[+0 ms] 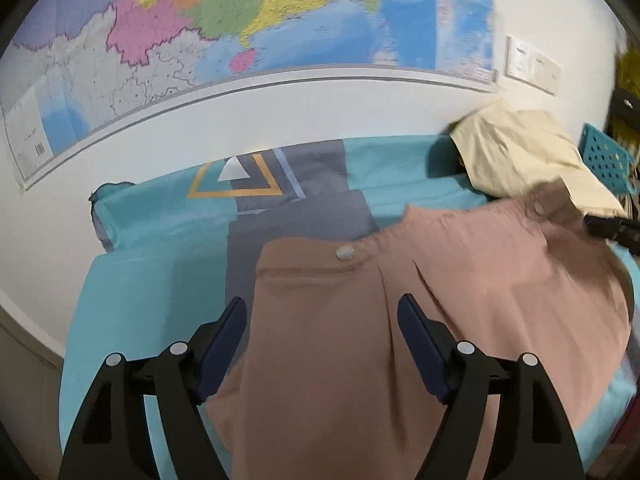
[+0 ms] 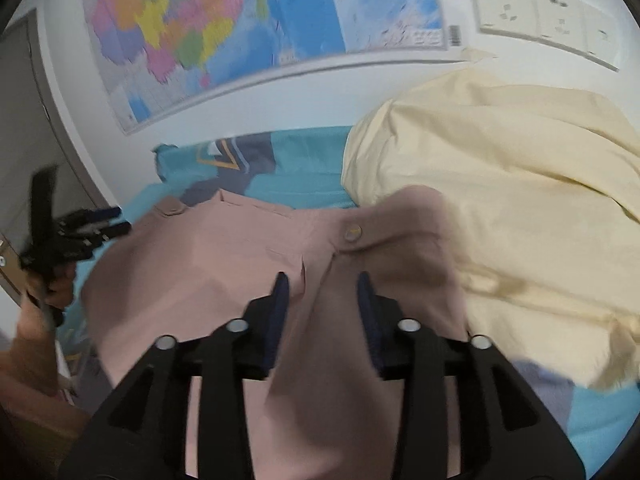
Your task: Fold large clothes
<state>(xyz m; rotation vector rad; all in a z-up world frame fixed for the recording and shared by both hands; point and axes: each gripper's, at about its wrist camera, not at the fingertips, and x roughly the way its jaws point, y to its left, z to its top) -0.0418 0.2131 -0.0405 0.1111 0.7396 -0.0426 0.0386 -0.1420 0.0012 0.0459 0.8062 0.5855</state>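
Observation:
A dusty pink garment (image 1: pixel 360 320) with a buttoned waistband lies spread on the teal and grey bed sheet (image 1: pixel 160 280). It also shows in the right wrist view (image 2: pixel 240 264). My left gripper (image 1: pixel 322 308) is open, its jaws wide apart over the garment's left waistband near a button (image 1: pixel 345 253). My right gripper (image 2: pixel 323 286) is open, its jaws partly apart over the garment just below another button (image 2: pixel 352 233). The left gripper also shows in the right wrist view (image 2: pixel 116 222), at the garment's far left edge.
A pale yellow garment (image 2: pixel 500 200) is heaped at the right, touching the pink one; it also shows in the left wrist view (image 1: pixel 528 152). A wall map (image 1: pixel 200 40) and wall sockets (image 2: pixel 548 16) are behind the bed. A teal perforated basket (image 1: pixel 608 160) stands far right.

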